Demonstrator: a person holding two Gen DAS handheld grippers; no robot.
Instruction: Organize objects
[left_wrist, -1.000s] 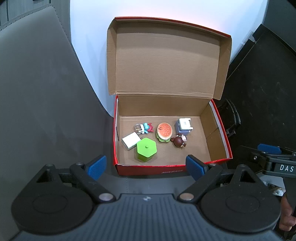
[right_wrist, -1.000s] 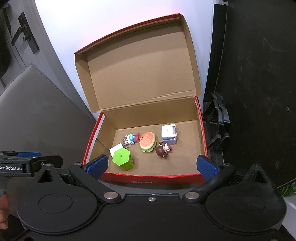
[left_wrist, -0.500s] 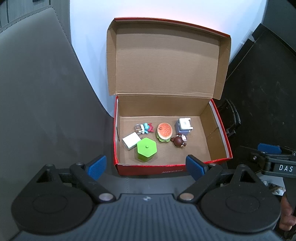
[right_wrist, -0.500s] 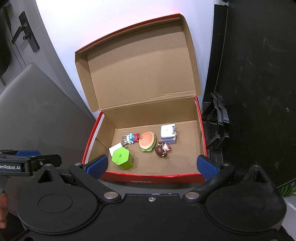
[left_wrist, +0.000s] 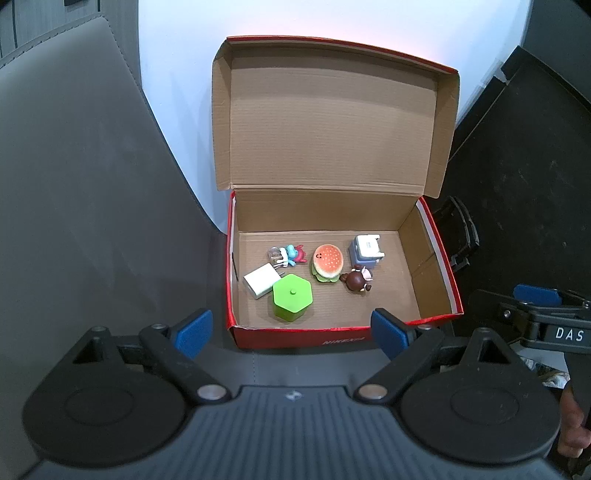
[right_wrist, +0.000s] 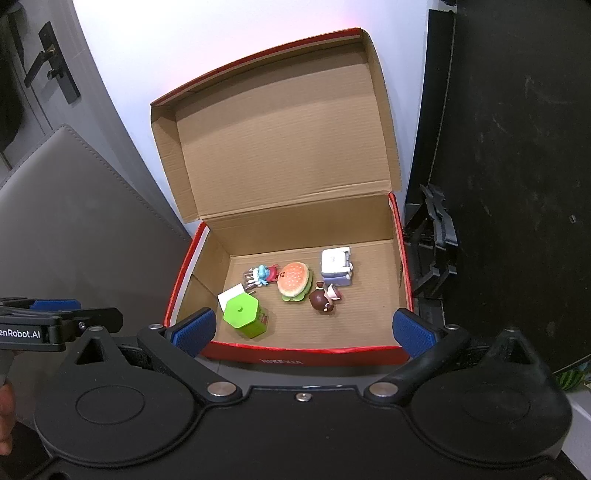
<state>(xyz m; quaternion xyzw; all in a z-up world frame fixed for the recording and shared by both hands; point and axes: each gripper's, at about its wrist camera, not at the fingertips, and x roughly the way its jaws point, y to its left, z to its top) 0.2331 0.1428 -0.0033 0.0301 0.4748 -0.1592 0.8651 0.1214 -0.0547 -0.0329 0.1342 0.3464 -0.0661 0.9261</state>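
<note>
An open red shoe box (left_wrist: 343, 336) (right_wrist: 295, 356) with its lid standing up holds several small things: a green hexagonal container (left_wrist: 292, 297) (right_wrist: 243, 312), a white charger (left_wrist: 260, 282), a burger toy (left_wrist: 327, 261) (right_wrist: 294, 280), a brown figure (left_wrist: 356, 281) (right_wrist: 324, 298), a blue-and-red figure (left_wrist: 291, 254) (right_wrist: 264, 275) and a pale blue-white block (left_wrist: 365, 249) (right_wrist: 335, 266). My left gripper (left_wrist: 291, 332) is open just in front of the box, nothing between its pads. My right gripper (right_wrist: 303, 328) is open too, at the box's front wall, empty.
The box sits on a grey padded surface (left_wrist: 92, 184) against a white wall (left_wrist: 332, 18). A black panel (right_wrist: 517, 147) and a black clip-like object (right_wrist: 436, 236) stand right of the box. A hand's fingers (left_wrist: 570, 432) show at the edge of each view.
</note>
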